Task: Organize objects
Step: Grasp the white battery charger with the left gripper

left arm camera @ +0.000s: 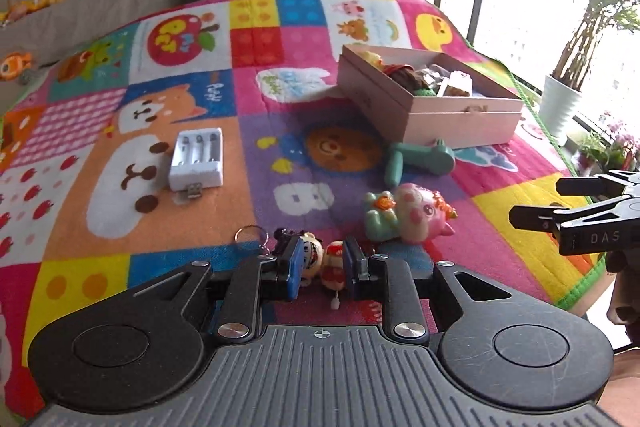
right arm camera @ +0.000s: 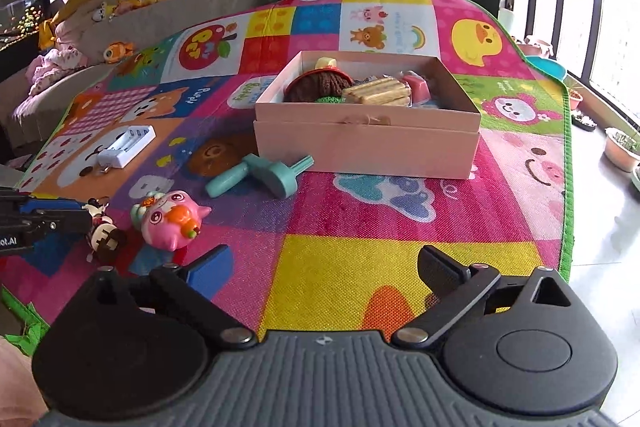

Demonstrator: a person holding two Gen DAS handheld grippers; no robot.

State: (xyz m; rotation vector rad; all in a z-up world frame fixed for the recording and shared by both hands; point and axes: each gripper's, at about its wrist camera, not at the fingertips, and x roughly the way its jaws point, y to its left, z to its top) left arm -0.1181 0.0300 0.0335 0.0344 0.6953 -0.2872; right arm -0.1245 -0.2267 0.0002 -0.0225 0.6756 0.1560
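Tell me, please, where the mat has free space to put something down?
Free: the yellow patch under the open right gripper, and the mat between the white charger and the pink box. Crowded: around the pig toy, the green toy and the left gripper, shut on a keychain figure.

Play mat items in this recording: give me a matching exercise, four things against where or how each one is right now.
Things:
1. keychain figure
2. white battery charger
3. pink pig toy
4. teal toy

States:
A. lies on the mat against the pink box
B. clamped in the left gripper
C. alone on the orange patch
D. on the mat, between the left gripper and the right gripper

Pairs: 1-B, 2-C, 3-D, 4-A
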